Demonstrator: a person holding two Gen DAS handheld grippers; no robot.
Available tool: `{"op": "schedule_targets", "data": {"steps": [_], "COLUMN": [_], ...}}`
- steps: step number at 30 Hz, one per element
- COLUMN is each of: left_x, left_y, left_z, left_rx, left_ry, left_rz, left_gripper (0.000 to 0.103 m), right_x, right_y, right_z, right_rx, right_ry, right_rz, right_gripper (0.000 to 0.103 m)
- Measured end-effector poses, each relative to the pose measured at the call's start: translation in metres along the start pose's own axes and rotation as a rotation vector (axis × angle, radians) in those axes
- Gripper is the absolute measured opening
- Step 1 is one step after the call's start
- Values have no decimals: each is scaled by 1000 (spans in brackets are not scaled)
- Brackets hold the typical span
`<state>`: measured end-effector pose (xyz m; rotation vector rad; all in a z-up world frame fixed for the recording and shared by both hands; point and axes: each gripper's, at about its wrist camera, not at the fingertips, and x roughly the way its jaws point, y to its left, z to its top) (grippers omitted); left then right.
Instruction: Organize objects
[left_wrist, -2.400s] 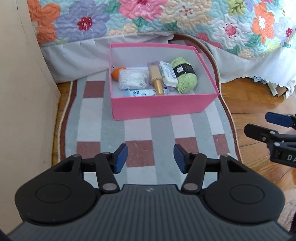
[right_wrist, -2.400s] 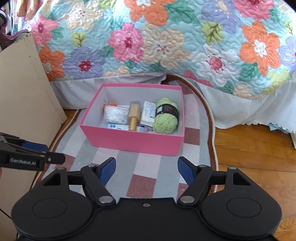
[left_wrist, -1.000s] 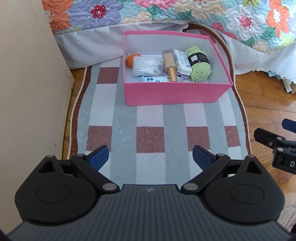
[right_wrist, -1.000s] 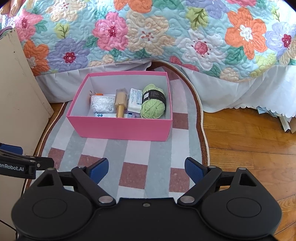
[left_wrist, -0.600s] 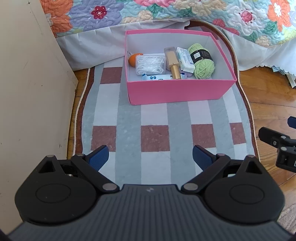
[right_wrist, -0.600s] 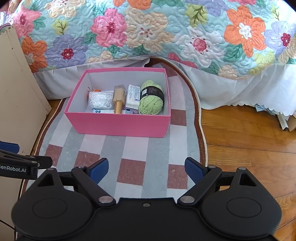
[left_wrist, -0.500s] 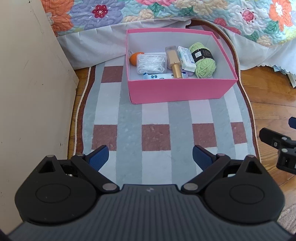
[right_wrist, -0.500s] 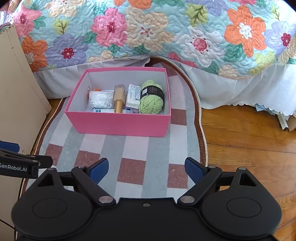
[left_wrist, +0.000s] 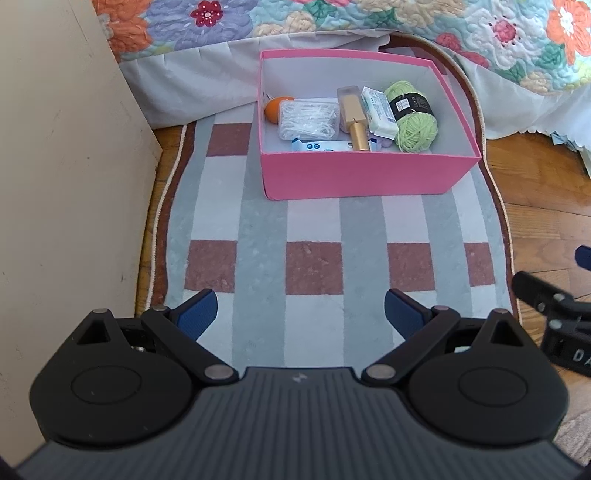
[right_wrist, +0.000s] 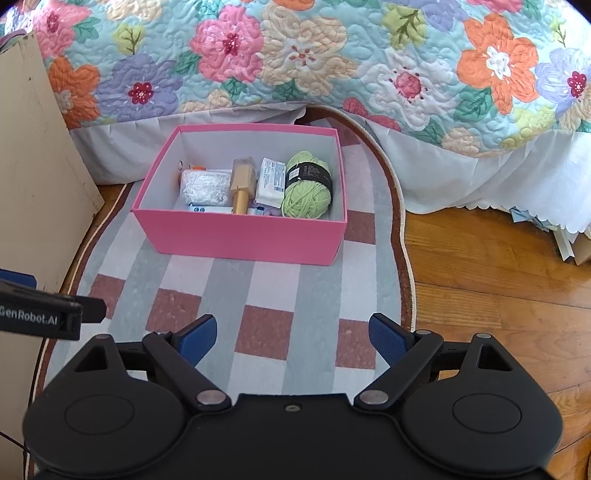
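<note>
Hovering over the checked rug (left_wrist: 314, 221): left gripper (left_wrist: 300, 309) and right gripper (right_wrist: 291, 334) both spread wide, nothing between the pads. Pink box (right_wrist: 240, 236) sits on the rug's far end near the bed skirt (right_wrist: 461, 177), holding a green yarn ball (right_wrist: 306, 192), gold bottle (right_wrist: 242, 188), white packet (right_wrist: 271, 182) and a clear bag (left_wrist: 308, 120). Likely light cardboard with flexy walls; I'd pinch opposite side walls near the corners, one gripper each.
</note>
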<state>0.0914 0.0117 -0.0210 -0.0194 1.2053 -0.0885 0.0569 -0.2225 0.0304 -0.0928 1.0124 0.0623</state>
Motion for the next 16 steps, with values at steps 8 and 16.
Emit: {"op": "schedule_targets", "data": {"steps": [8,16], "left_x": [2,1], "left_y": [-7,-5], "left_z": [-3,-5], "left_rx": [35,35], "left_ry": [5,-2], "left_rz": [14,30], "left_gripper": [98,98], "right_x": [0,-1], "right_y": [0,-2], "right_z": [-1,0], "right_rx": [5,5], "right_ry": [7,7], "right_rz": [2,-8], "right_gripper": [92,92]}}
